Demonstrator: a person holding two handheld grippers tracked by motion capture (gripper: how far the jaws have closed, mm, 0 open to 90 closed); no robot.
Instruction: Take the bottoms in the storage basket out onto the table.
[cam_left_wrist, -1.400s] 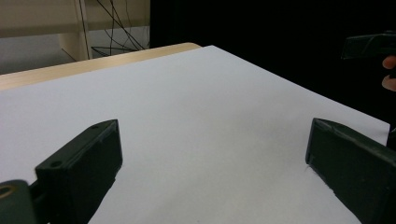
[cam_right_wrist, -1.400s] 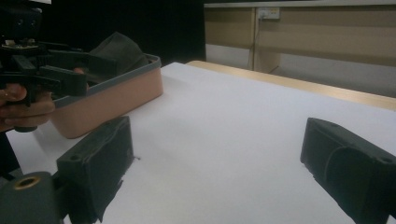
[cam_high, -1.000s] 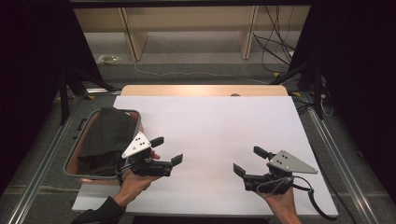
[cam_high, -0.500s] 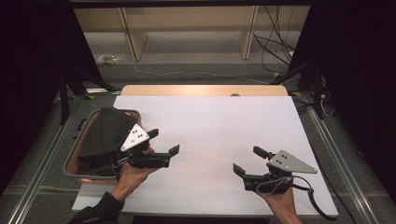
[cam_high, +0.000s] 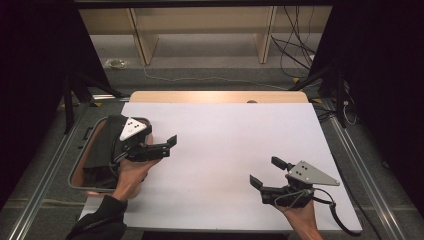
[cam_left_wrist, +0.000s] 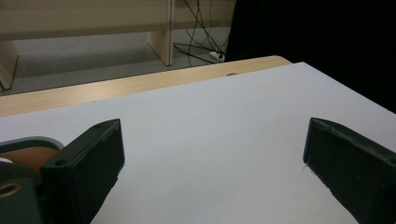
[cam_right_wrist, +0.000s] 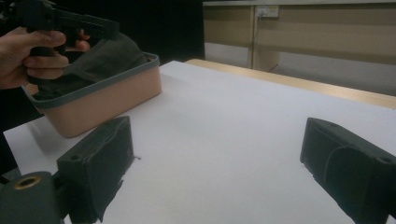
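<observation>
Dark cloth lies untouched in the bin beside our spread, empty left gripper; lifting remains.

The pale wooden counter is covered almost wholly by a white rectangular sheet, with a strip of bare wood showing at its far edge. A tan plastic basket with a grey rim holding dark green cloth sits beside the left gripper's fingers, at the sheet's left edge.

At nine o'clock, the left hand and left gripper cover part of the dark cloth; the basin hides its lower folds.
</observation>
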